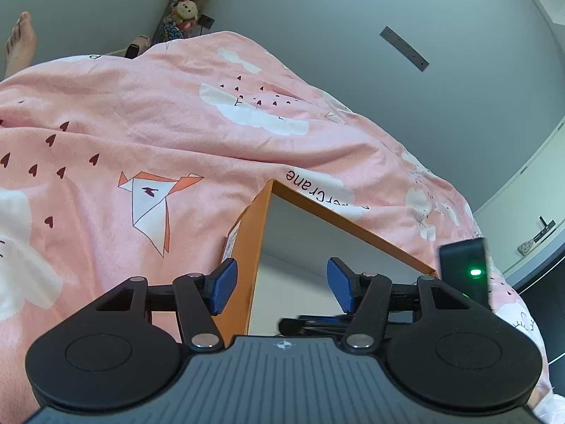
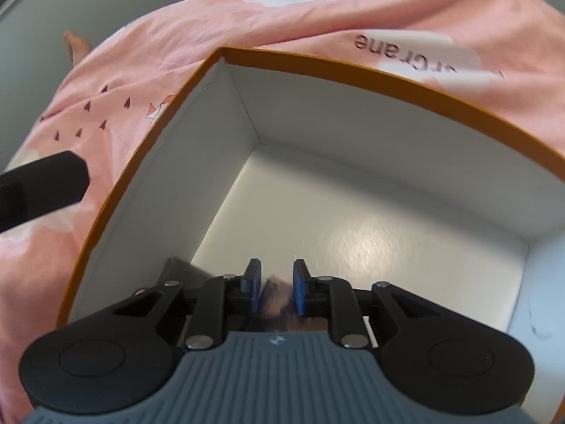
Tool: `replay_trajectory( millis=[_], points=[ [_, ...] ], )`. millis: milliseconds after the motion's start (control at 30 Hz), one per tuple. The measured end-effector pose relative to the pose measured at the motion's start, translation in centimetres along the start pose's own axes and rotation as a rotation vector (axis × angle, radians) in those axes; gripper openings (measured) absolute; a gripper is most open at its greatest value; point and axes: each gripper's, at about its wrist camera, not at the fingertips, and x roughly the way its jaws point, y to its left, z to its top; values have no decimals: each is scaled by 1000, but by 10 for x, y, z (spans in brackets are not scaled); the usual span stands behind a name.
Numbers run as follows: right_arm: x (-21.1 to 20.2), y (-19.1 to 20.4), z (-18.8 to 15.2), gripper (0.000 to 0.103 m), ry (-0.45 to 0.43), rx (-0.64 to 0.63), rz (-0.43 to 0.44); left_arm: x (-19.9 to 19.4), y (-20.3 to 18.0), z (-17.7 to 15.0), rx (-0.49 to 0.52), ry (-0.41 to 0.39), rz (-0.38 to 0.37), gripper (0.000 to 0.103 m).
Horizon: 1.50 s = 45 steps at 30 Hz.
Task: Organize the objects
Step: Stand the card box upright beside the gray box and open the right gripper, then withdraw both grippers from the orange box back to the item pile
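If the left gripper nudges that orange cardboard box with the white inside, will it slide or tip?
The orange cardboard box looks nearly empty in the right wrist view, so it is probably light. It sits on the soft pink printed blanket, so a nudge would likely drag or tilt it, not slide it cleanly. Its upright thin walls probably flex slightly.

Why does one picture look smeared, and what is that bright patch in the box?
Right wrist view: the small item in the right gripper is motion-blurred, and glare shines off the box floor. Left wrist view: sharper, though fisheye bends the wall.
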Motion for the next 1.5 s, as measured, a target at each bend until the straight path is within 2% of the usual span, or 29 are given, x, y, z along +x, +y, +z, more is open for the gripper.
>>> replay_trajectory(
  millis=[233, 300, 367, 500, 633, 733, 767, 800, 867, 1000, 1267, 1500],
  points=[
    [20, 19, 2, 19, 63, -88, -7, 4, 7, 2, -31, 8, 2, 67],
    [20, 24, 0, 14, 76, -114, 10, 6, 9, 1, -34, 16, -1, 67],
    [19, 25, -1, 11, 76, -136, 19, 8, 9, 0, -36, 23, -2, 67],
    [17, 19, 0, 12, 69, -115, 43, 9, 9, -1, -35, 26, -2, 67],
    [1, 5, 0, 13, 22, -83, -1, 9, 9, -1, -35, 26, 0, 69],
    [-11, -17, -3, 14, 16, -23, -65, 11, 11, -1, -37, 34, -1, 69],
    [-15, -25, -6, 18, 20, 3, -80, 11, 11, -2, -38, 35, -1, 69],
    [-19, -32, -8, 22, 25, 25, -87, 11, 11, -2, -38, 35, 0, 69],
    [-24, -46, -16, 23, 40, 73, -89, 11, 11, -2, -37, 35, 1, 69],
    [-27, -65, -32, 23, 74, 192, -34, 11, 11, -2, -35, 36, 3, 69],
    [-17, -83, -56, 23, 154, 424, 156, 7, 7, -4, -15, 42, 18, 69],
    [-22, -74, -64, 22, 133, 406, 141, -7, -2, -7, 16, 34, 24, 69]
  ],
)
